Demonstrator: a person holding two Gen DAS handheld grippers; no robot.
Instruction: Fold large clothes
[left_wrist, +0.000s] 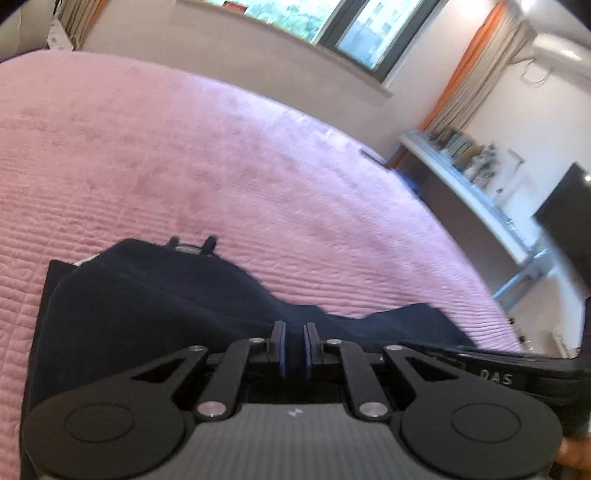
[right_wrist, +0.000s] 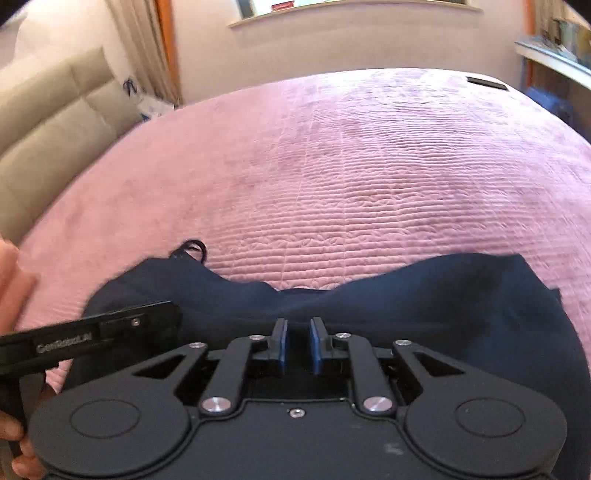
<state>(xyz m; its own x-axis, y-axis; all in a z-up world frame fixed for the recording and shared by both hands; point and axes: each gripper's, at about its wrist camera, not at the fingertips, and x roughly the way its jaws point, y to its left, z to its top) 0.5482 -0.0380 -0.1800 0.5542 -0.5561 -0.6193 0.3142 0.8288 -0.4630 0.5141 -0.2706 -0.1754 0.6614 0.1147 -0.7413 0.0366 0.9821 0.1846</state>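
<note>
At the far left, a padded headboard (right_wrist: 48, 122) is seen beside the bed (right_wrist: 332, 166), which is covered by a pink quilted bedspread (left_wrist: 166, 155). A dark navy garment (right_wrist: 424, 306) is spread on the near part of the bed, close under both cameras. At its left far edge a small black loop (right_wrist: 192, 246) is seen sticking out onto the bedspread; what kind of garment it is cannot be told

The left tongs (left_wrist: 294, 345) are held just above the dark cloth, their blue pads (left_wrist: 282, 350) parted by a narrow gap in which nothing is gripped. The right tongs (right_wrist: 298, 343) are held likewise, slightly apart and empty, over the middle of the garment. The body of the other tool is caught at the edge of each view, so the two are judged to be close side by side

Further right, a small dark flat object (right_wrist: 485, 83) is seen at the far corner of the bed, and beyond it a shelf of books (left_wrist: 461, 147) and a dark screen (left_wrist: 569, 218)

The garment's far edge is wavy and one layer appears laid over another, so some folding is judged done. Flattening and at least one more fold are probably left, though the near part is hidden
</note>
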